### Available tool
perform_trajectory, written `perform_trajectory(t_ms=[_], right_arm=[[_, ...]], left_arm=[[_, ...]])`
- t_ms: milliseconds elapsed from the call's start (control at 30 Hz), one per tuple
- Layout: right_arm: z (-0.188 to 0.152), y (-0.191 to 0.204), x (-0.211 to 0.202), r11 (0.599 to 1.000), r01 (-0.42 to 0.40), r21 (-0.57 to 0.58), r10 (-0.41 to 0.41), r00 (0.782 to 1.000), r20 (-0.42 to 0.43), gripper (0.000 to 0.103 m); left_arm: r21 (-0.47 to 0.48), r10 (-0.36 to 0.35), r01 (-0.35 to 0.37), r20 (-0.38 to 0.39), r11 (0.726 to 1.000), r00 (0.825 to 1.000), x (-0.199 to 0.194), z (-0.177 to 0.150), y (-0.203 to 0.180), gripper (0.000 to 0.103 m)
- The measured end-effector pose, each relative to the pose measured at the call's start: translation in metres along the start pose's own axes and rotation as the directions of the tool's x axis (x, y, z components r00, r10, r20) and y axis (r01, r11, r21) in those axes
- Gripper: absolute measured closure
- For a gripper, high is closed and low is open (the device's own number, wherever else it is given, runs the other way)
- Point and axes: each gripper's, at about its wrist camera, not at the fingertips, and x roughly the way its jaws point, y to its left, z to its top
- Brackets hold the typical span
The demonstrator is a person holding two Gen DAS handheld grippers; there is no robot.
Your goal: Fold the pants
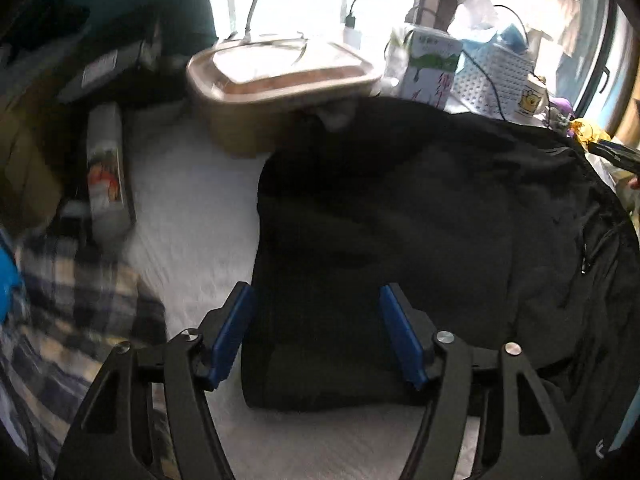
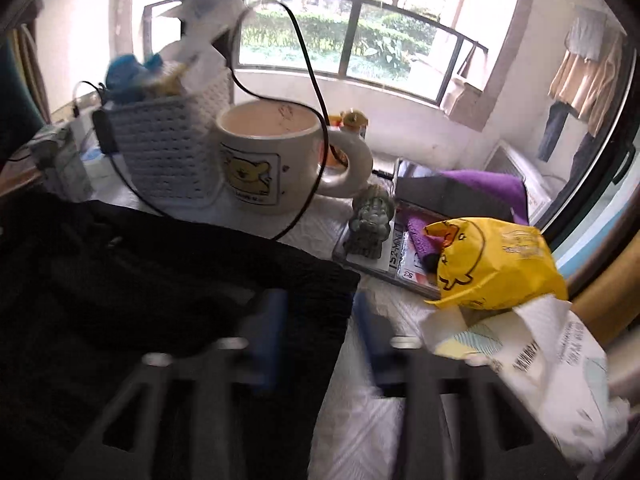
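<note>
pants (image 1: 400,220): black, folded, flat on white-covered tabletop (image 1: 192,208) | left tongs (image 1: 316,332): spread, blue pads either side of the near folded edge, pinching nothing | right tongs (image 2: 316,336): spread (blurred), astride the pants' corner, nothing pinched | beyond: bear mug (image 2: 272,156), yellow bag (image 2: 496,260)

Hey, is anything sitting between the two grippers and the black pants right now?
Nothing visible. The left gripper is open over the near edge of the black pants, with only cloth between its fingers. The right gripper is open astride the pants' other edge, clear of the mug behind.
</note>
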Motion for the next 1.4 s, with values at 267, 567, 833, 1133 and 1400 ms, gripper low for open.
perform_trajectory(t_ms=[267,567,833,1133,1400], right_arm=[[-0.031,0.019,-0.045,0.999,-0.037,-0.023,0.038,0.999,0.026,0.013],[-0.097,0.045,-0.087,0.996,-0.076,-0.040,0.076,0.997,-0.006,0.013],[-0.132,0.051,-0.139,0.996,-0.085,0.015,0.084,0.996,0.040,0.013],[-0.139,0.139,-0.158,0.971,-0.211,-0.116,0.216,0.976,0.033,0.013],[-0.136,0.151,-0.146,0.977,-0.196,-0.089,0.197,0.980,0.003,0.013]], left_arm=[[0.039,0.016,-0.018,0.039,0.999,0.999,-0.006,-0.011,-0.005,0.100],[0.024,0.014,-0.015,0.030,1.000,0.999,-0.036,-0.045,-0.008,0.098],[-0.002,-0.068,0.068,0.086,0.998,0.994,-0.076,-0.060,0.003,0.056],[0.049,-0.145,0.144,0.001,0.988,0.990,-0.081,-0.103,-0.006,0.045],[0.160,-0.133,0.128,0.023,0.979,0.991,-0.080,-0.122,-0.027,0.027]])
